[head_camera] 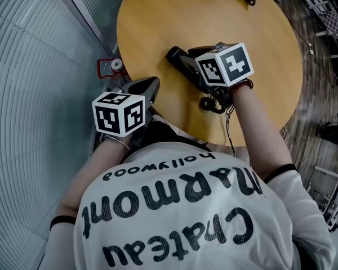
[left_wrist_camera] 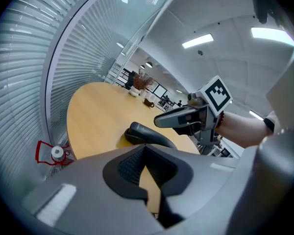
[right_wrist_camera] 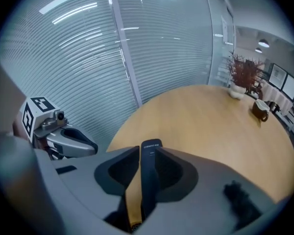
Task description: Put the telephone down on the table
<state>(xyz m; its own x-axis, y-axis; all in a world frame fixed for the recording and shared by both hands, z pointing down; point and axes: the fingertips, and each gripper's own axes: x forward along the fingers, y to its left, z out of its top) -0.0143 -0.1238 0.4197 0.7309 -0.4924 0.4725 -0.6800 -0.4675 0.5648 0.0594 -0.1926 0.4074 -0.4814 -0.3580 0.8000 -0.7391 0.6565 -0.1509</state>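
Right gripper [right_wrist_camera: 146, 156] clamped narrow on the black telephone [right_wrist_camera: 150, 147], the handset upright between its pads and jutting low over the near part of the round wooden counter [head_camera: 174, 16], contact with it unclear; left gripper [left_wrist_camera: 146, 148] pressed closed, empty, off the counter's near edge.

The head view looks steeply down on the surface [head_camera: 158, 21]. Both gripper views skim it closely from its near edge, facing across. All three share the surface.
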